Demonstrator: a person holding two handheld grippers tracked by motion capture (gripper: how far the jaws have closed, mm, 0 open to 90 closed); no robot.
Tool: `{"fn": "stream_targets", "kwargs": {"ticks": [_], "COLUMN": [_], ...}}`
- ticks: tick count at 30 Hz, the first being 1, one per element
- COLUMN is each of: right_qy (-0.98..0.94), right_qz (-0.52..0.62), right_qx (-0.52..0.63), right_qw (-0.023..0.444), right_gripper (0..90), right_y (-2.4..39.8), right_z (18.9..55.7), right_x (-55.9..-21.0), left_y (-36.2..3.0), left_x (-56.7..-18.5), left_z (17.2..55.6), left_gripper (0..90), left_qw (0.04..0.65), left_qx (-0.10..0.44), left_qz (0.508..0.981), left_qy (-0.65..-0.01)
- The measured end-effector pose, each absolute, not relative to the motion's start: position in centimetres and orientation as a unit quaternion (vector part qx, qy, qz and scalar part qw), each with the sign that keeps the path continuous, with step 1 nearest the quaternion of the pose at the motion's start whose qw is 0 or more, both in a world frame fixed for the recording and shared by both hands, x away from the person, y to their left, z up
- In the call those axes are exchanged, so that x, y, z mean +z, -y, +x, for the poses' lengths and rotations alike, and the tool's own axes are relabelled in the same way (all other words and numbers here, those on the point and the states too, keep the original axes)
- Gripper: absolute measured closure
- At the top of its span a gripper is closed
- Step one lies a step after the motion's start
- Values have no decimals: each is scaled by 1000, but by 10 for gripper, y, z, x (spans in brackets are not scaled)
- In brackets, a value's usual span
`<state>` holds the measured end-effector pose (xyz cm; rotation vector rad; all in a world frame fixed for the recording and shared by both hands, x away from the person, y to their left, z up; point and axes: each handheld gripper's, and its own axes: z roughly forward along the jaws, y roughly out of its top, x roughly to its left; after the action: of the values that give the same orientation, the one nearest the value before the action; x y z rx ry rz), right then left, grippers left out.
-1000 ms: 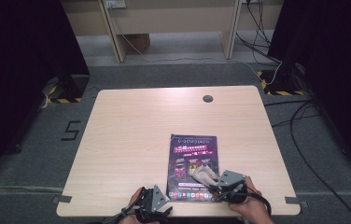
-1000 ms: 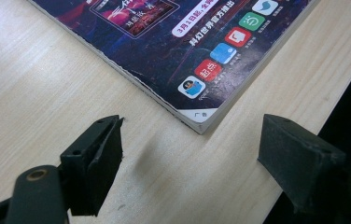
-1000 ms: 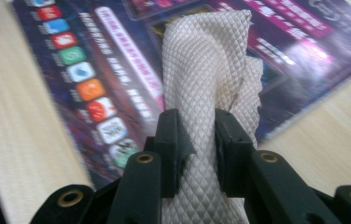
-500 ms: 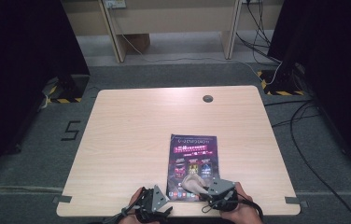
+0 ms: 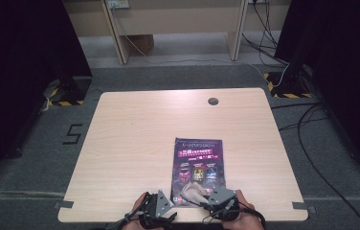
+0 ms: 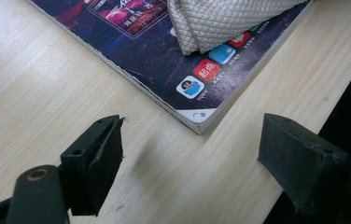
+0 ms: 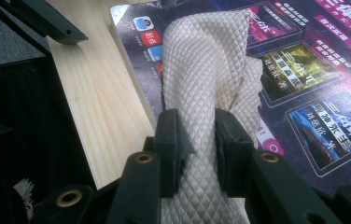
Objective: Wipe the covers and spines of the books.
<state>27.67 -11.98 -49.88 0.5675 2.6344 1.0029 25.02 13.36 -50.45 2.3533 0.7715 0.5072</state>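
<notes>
- Cloth [image 7: 201, 79], cream with a quilted diamond weave, lies bunched on the near end of a magazine [image 5: 198, 163] that rests flat on the wooden table [image 5: 144, 134]; no container stands on the table.
- Right gripper [image 7: 197, 140] has its two black jaws clamped together on a fold of the cloth, which bulges above and below the pads.
- In the high view the right gripper [image 5: 206, 197] sits at the table's near edge, over the magazine's near right part, with the cloth [image 5: 193, 190] just ahead of it.
- Left gripper [image 6: 190, 158] holds its jaws well apart with nothing between them but bare table; the magazine's near corner [image 6: 201, 120] lies just ahead of the gap, not touching either jaw.
- In the high view the left gripper [image 5: 166, 207] is just beside the magazine's near left corner.
- Cloth's lower end is cut off behind the right jaws, and its upper part runs out of the left gripper view.
- Hands are cropped at the bottom of the high view; the magazine's print is too small to read.
</notes>
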Motion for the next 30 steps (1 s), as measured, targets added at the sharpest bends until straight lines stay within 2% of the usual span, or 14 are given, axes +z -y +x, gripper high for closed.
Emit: {"fn": "stream_targets", "kwargs": {"ticks": [8,30], "right_qy": [-906,-866], "right_qz": [199,288], "right_qx": [347,356], "right_qw": [141,202], "right_gripper": [752,765], "right_y": [123,178], "right_z": [279,315], "right_x": [-494,-479], "left_y": [-134,-134], "left_x": [-505,-504], "left_z": [250,250], "left_gripper": [210,212], "left_qw": [303,303], "left_qx": [191,192], "left_qz": [888,888], "left_qy": [-289,-289]}}
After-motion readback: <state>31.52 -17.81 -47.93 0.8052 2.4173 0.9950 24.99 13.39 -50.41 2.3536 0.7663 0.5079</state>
